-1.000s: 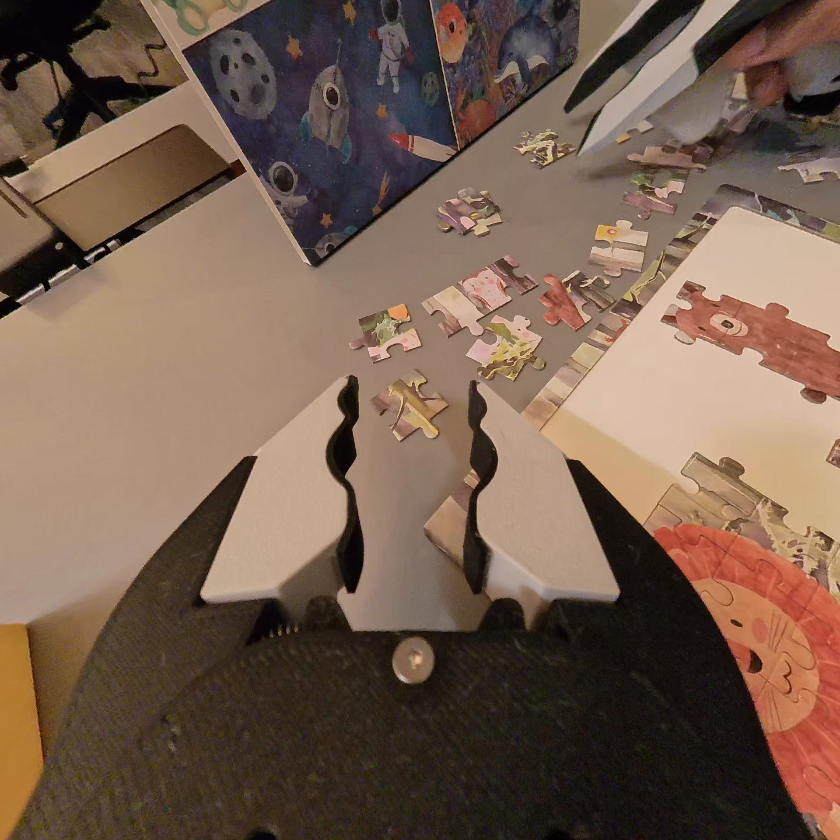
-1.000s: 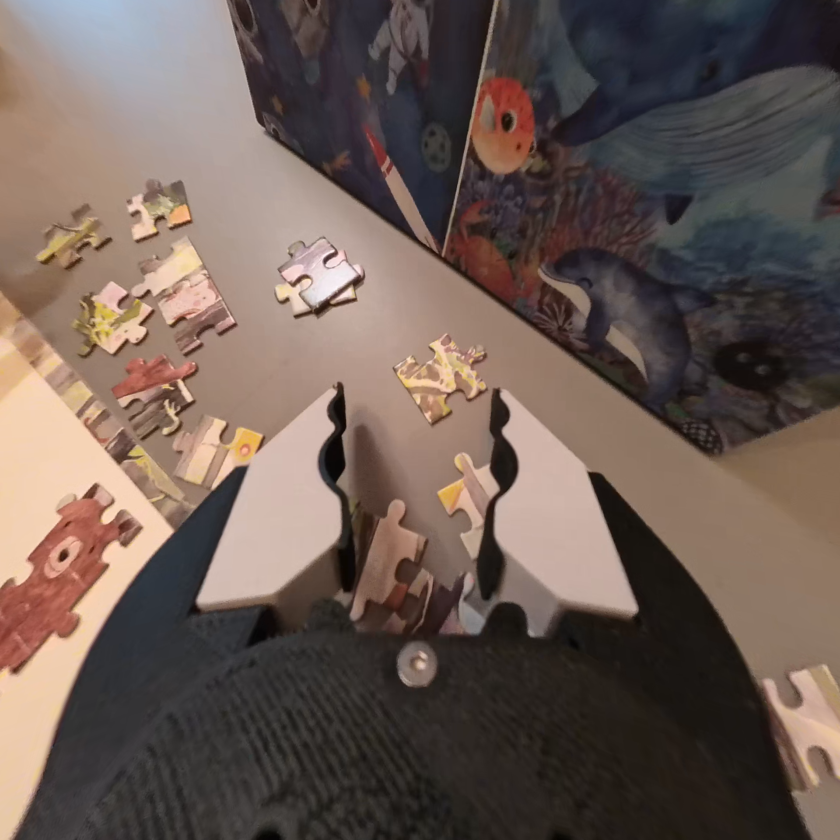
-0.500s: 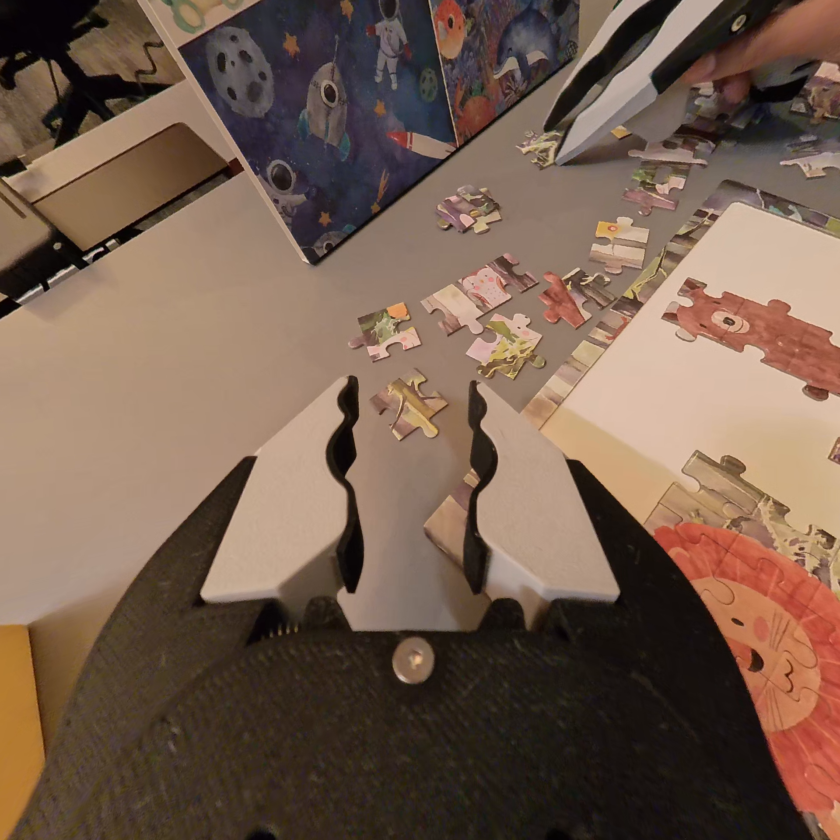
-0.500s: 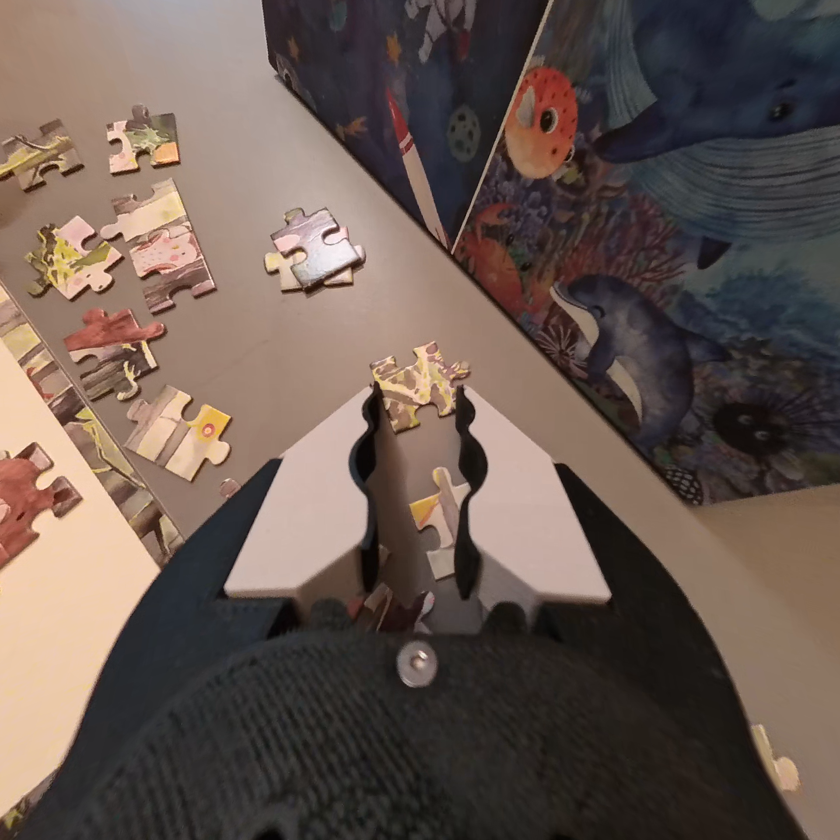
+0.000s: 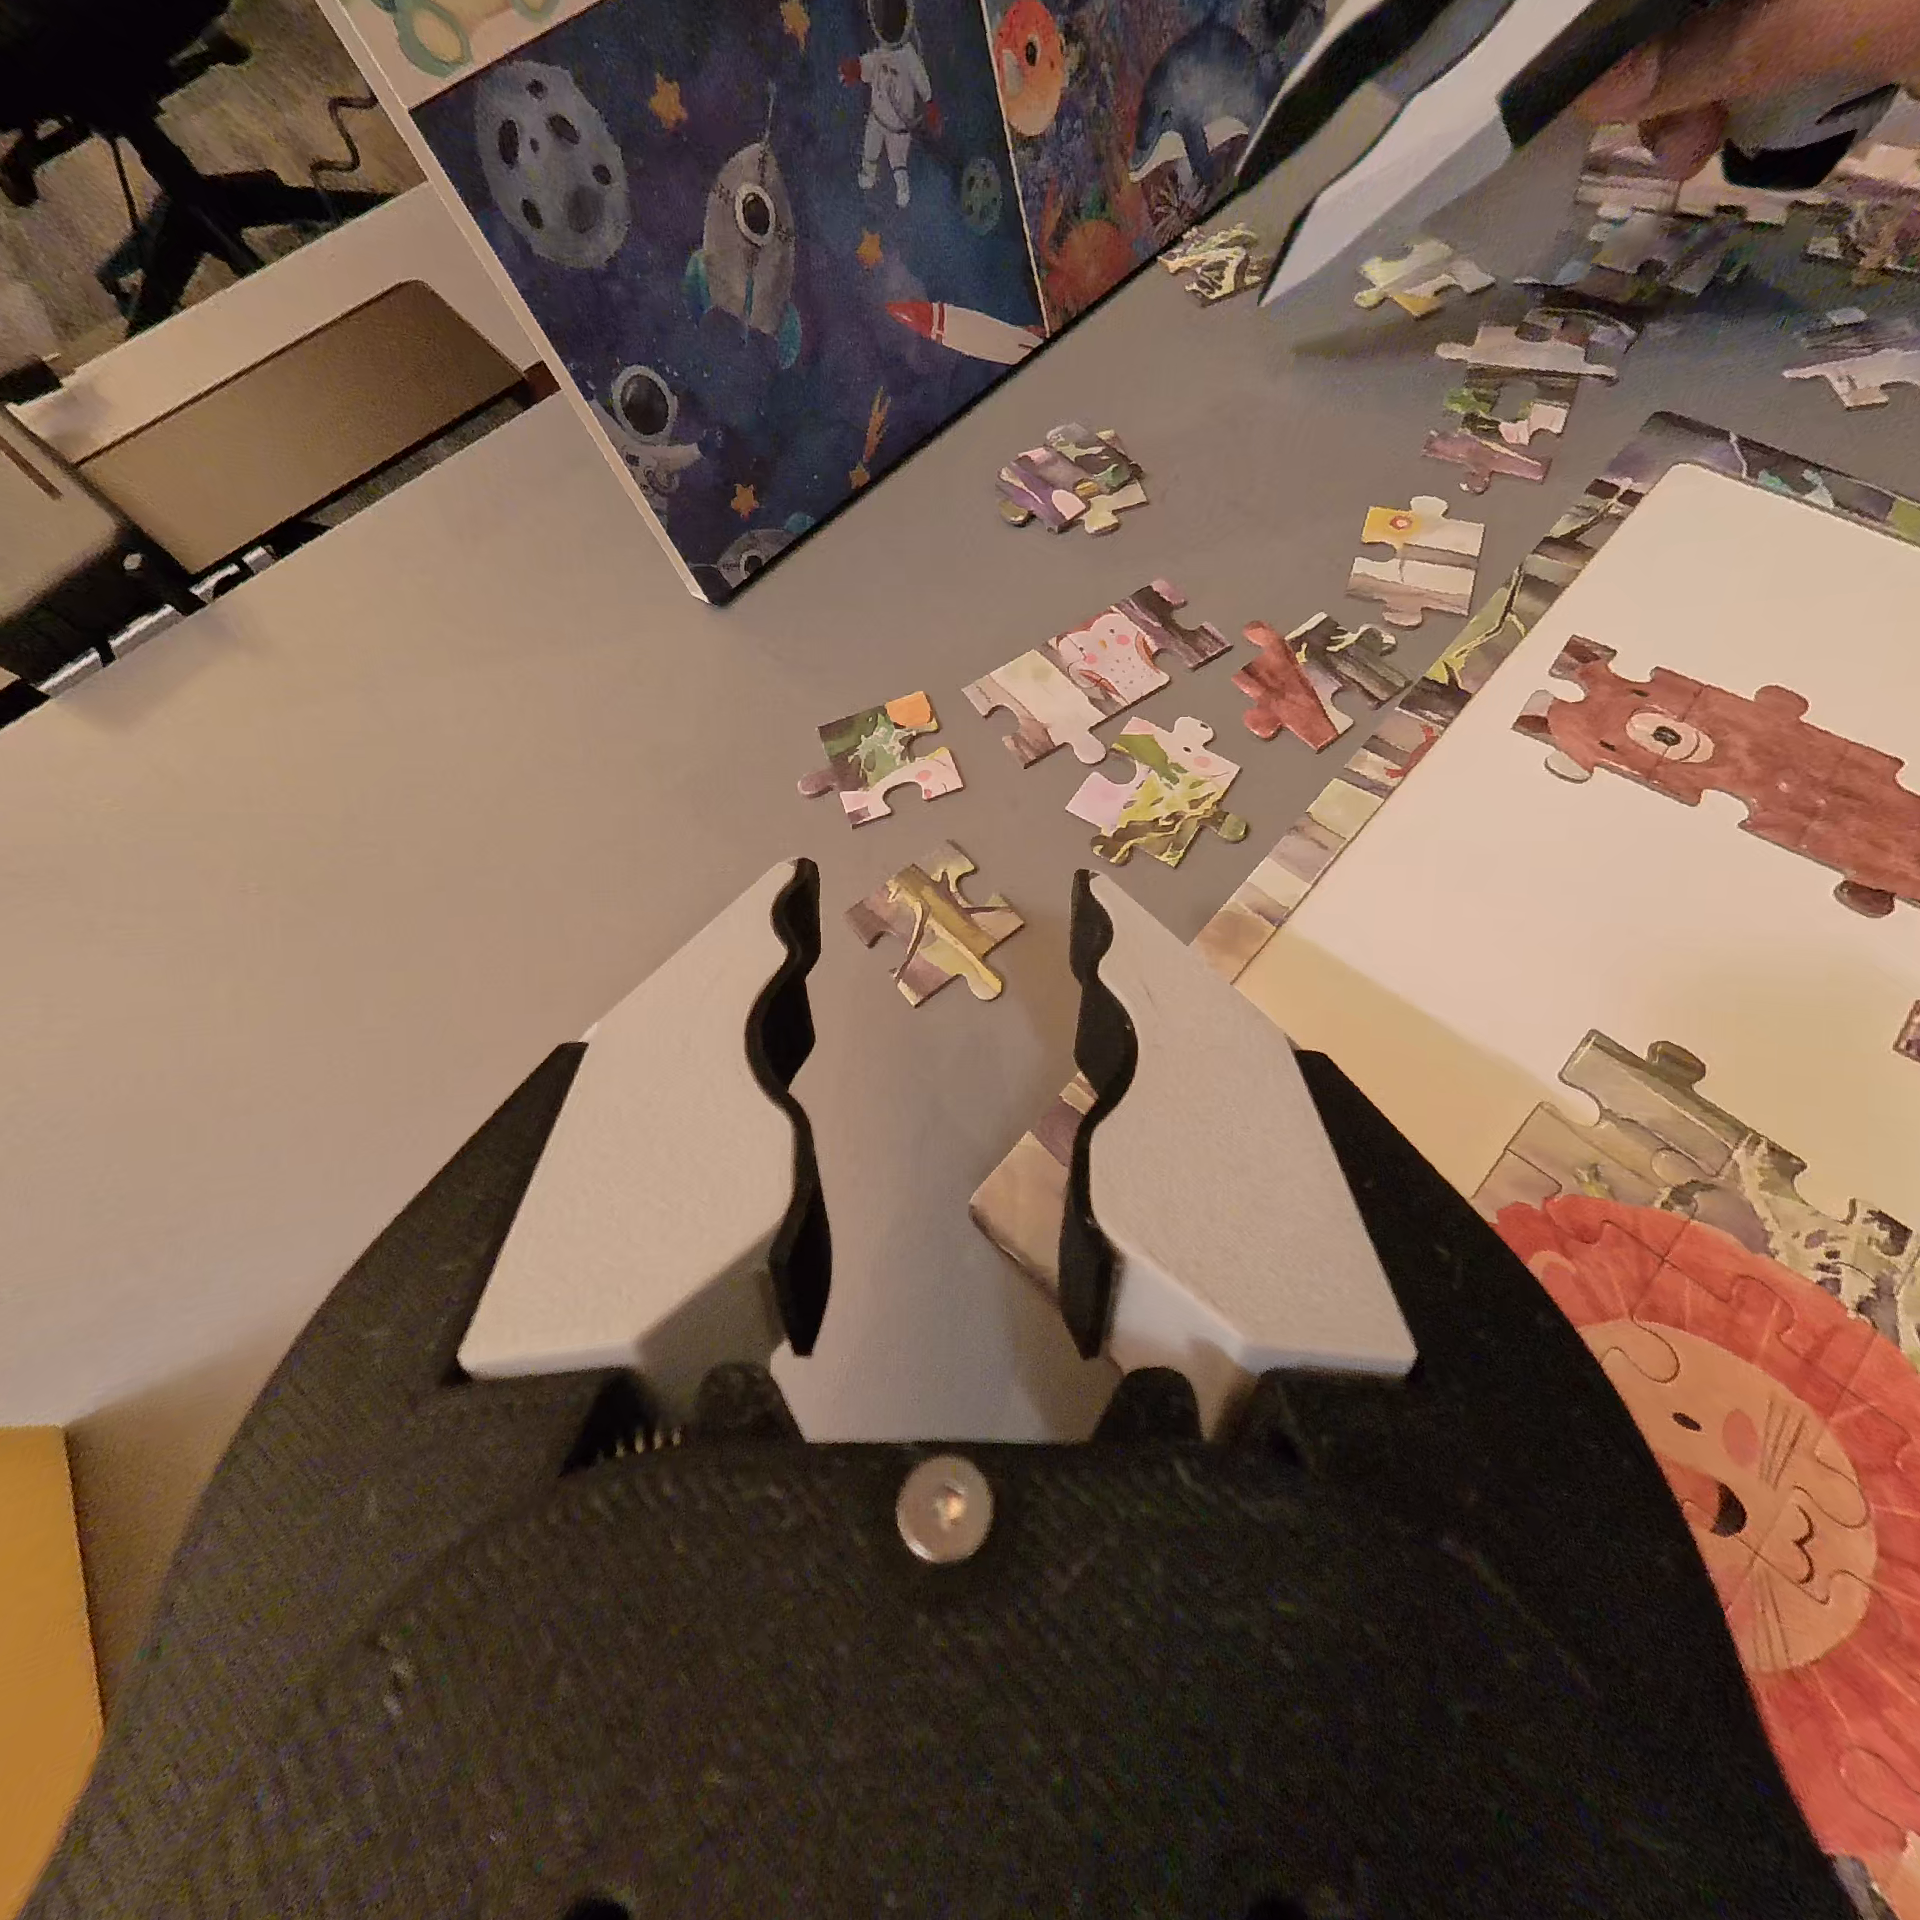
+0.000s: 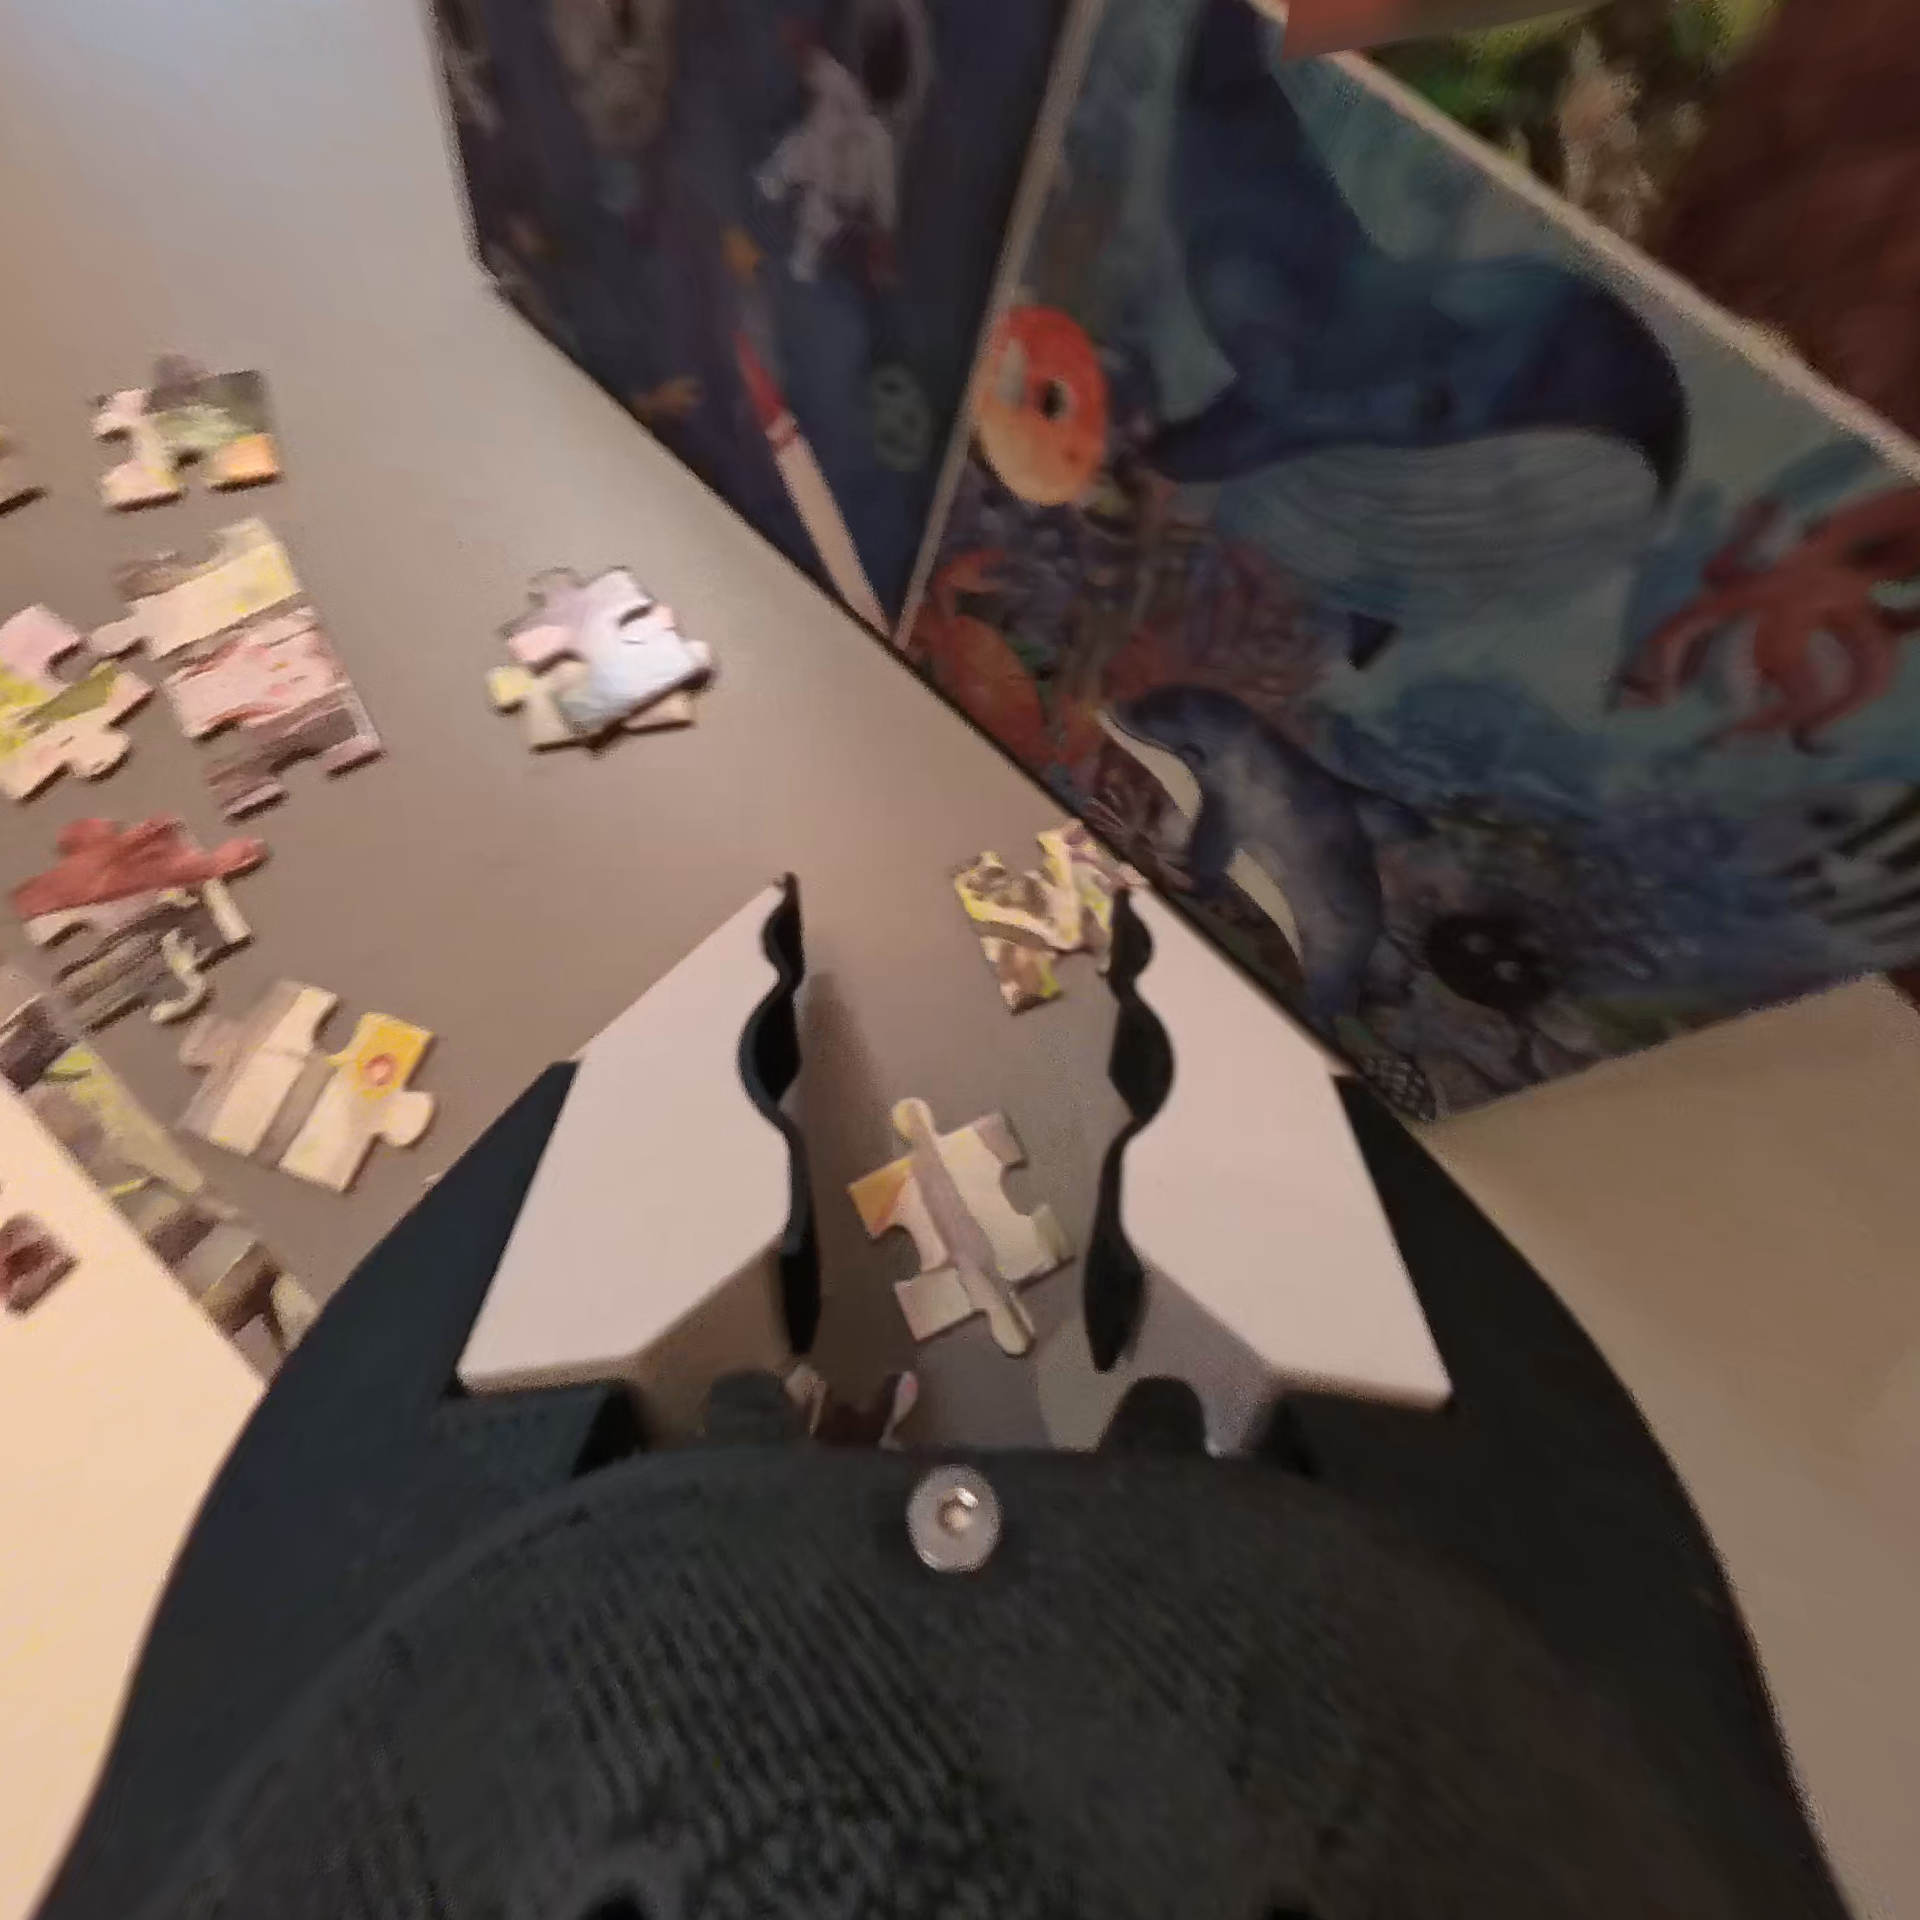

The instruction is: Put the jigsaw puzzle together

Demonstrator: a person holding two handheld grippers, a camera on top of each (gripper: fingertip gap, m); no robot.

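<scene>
**Both claws spread above the loose pieces**

The left gripper (image 5: 943,883) hovered over the grey table (image 5: 416,831) with its jaws spread and empty, a yellow-green and purple jigsaw piece (image 5: 935,925) lying just beyond its tips. Beside it lay the white puzzle tray (image 5: 1558,987), partly filled. The right gripper (image 6: 951,894) was also spread wide, a pale yellow-cornered piece (image 6: 961,1221) lying flat between its fingers, near the blue illustrated box (image 6: 1455,675).

Beyond your grey table (image 5: 364,883) stands a white cabinet (image 5: 260,416) with a beige recess, an office chair (image 5: 135,135) behind it on carpet. At your near left, a yellow-orange object (image 5: 36,1621) shows.
</scene>
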